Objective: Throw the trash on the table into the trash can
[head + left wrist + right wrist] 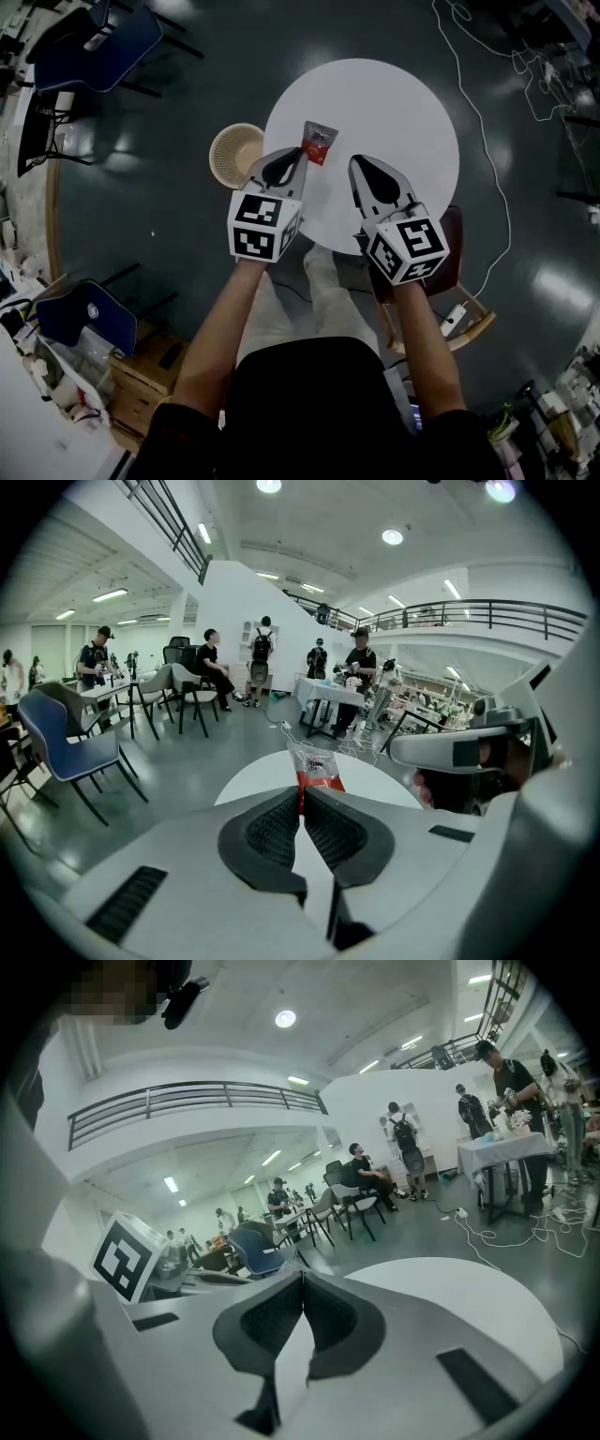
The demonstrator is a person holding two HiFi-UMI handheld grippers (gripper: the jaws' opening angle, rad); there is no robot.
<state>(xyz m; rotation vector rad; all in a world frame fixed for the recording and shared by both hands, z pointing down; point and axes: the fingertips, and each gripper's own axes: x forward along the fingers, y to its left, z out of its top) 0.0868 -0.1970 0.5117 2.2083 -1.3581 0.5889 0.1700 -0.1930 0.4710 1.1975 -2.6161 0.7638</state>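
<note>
A small clear-and-red snack wrapper (319, 142) hangs over the left part of the round white table (403, 122), pinched by its red lower edge. My left gripper (298, 153) is shut on it; in the left gripper view the wrapper (315, 768) sticks up from between the closed pads (277, 832). A beige woven trash can (234, 153) stands on the floor just left of the table, beside the left gripper. My right gripper (357, 162) hovers over the table's near part, shut with nothing in it; its pads (333, 1321) meet at the tips.
A wooden chair (457, 281) sits under the table's near right side. Blue chairs (89, 314) stand on the floor to the left, and a white cable (487, 141) runs across the floor to the right. People and tables (323, 691) are farther off in the hall.
</note>
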